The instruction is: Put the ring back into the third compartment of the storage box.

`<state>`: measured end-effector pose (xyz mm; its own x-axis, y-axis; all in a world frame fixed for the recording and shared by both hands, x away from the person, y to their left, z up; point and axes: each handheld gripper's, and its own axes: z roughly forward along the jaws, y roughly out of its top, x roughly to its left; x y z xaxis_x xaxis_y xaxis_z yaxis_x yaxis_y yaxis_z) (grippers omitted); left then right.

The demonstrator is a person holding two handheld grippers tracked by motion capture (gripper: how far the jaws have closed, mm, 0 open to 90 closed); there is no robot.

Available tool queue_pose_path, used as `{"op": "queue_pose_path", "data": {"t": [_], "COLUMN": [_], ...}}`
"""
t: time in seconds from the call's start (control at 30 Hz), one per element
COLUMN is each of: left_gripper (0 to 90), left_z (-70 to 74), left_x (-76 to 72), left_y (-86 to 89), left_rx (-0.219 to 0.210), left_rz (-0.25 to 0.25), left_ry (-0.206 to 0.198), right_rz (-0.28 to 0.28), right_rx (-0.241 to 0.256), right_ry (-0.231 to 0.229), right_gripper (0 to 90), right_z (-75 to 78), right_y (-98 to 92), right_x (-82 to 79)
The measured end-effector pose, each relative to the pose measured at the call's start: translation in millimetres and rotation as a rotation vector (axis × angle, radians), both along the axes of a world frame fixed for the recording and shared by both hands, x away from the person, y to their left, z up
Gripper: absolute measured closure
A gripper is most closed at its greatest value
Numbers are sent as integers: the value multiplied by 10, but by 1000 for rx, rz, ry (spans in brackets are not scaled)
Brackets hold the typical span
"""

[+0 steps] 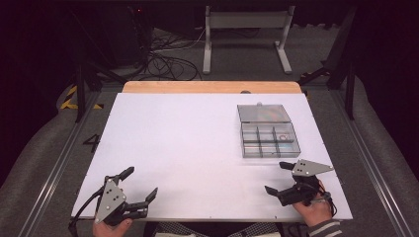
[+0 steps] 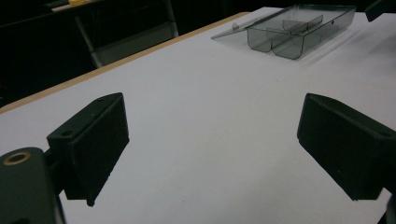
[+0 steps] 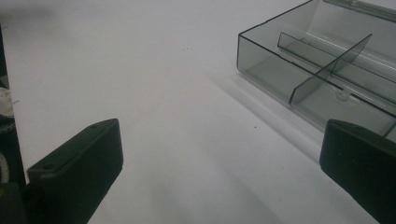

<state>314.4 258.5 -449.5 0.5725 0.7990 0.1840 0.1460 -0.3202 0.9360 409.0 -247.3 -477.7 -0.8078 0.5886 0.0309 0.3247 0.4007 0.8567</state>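
High view shows a white-topped bench [image 1: 197, 148] with a wooden strip along its far edge. A clear smoky plastic compartment box [image 1: 269, 139] sits on the right half, its hinged lid [image 1: 262, 112] lying flat and open behind it, so the divided cells are free to reach from above. Something small and reddish lies in one right-hand cell, too small to make out. The left gripper [image 1: 138, 181] rests at the near left corner, well apart from the box, jaws spread and holding nothing. The right gripper [image 1: 277, 177] sits near the front edge just short of the box, jaws likewise apart and empty; I judge it is the one placed to work at the box.

Left gripper view looks across bare bench towards the compartment box [image 2: 299, 28], which is far off at upper right; the two black jaws stand wide with only white surface between them.

Right gripper view has the box [image 3: 322, 70] close at upper right, its near wall and upright dividers plain. The jaws stand apart, the right-hand one near the box's front corner.
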Motion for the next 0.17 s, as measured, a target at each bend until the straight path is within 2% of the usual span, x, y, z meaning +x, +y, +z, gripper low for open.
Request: {"op": "queue_pose_path", "data": {"t": [0.17], "left_gripper": [85], "left_z": [1], "left_x": [6], "left_y": [6], "left_rx": [2], "left_rz": [4], "left_ry": [-1], "right_rz": [4], "right_rx": [-3], "right_ry": [-5], "right_gripper": [0], "right_z": [5], "right_y": [5], "right_x": [-5]}}
